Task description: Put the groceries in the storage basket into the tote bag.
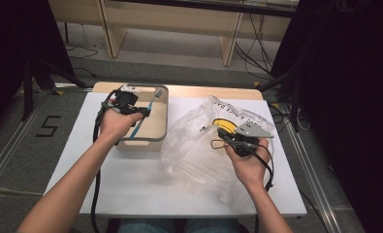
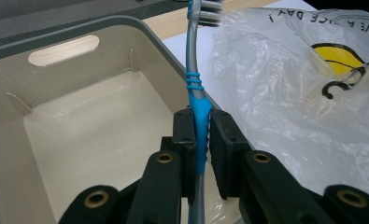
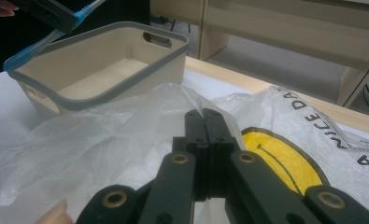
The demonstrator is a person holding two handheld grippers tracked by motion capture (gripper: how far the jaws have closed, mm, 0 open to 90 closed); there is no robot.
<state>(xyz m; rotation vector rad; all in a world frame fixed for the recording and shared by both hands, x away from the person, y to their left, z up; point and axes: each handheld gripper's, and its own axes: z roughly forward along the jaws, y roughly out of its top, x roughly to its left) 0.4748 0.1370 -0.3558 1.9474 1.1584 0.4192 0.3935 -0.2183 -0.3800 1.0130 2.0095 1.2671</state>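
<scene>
Two claws at work over a white counter (image 1: 131, 189). Left claw (image 2: 202, 133) clamps a blue-and-grey toothbrush (image 2: 197, 88) by its handle, bristles away from the hand, held above the right wall of the beige bin (image 2: 79, 126), which sits at about ten o'clock on the counter. Right claw (image 3: 204, 122) is pinched closed on a fold of the clear plastic bag (image 3: 126, 135) with its yellow smiley print, at about two o'clock. Judgement: bring the brush over the bin's bare floor, lower it near level, then release, so it cannot catch the rim or tip out.
</scene>
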